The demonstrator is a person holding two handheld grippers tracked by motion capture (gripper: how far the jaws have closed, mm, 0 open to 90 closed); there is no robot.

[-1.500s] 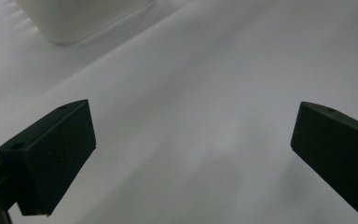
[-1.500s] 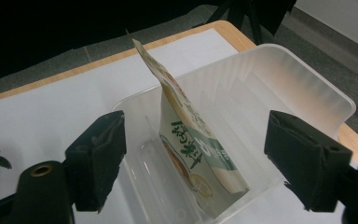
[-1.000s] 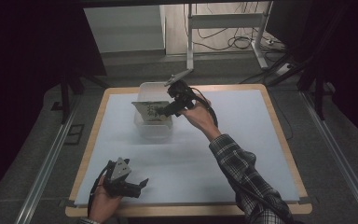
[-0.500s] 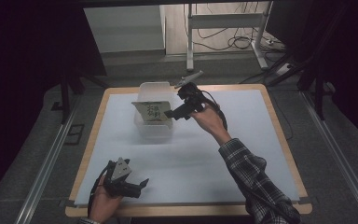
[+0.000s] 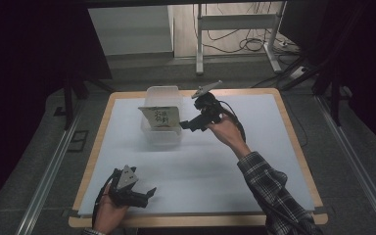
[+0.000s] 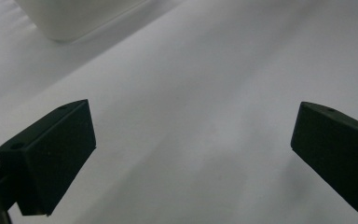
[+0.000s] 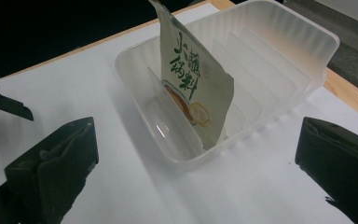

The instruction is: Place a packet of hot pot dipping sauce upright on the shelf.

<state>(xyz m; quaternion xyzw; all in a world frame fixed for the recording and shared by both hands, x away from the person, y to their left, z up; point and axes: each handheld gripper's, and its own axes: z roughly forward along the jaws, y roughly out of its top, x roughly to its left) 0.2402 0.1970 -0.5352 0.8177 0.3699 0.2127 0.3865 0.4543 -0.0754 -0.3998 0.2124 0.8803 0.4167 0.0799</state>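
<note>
A clear plastic bin [image 5: 162,117] w/ ribbed dividers sat toward the far-left part of the white sheet [image 5: 254,166] that covered the wooden table [image 5: 293,132]. A green-lettered pouch [image 7: 191,84] stood upright inside the bin, tilted a bit, leaning on a divider in the near half; its top corner rose above the bin's rim.

R gripper [image 5: 192,124] hovered just right of the bin, above the sheet, jaws spread wide, nothing between them. In the right gripper view both black jaws framed the bin's near end, w/ the pouch between them but farther off, not touched.

L gripper [image 5: 144,194] lay low, well apart from the bin, at the near-left of the sheet close to the table's front edge. Jaws also spread wide and empty; in the left gripper view only bare sheet lay between them, w/ the bin's base [image 6: 70,18] at upper left.

Right of the bin the sheet was bare all the way to the table's right edge; the stretch between bin and L gripper was bare too. Bin's far end sat near the table's back edge.
</note>
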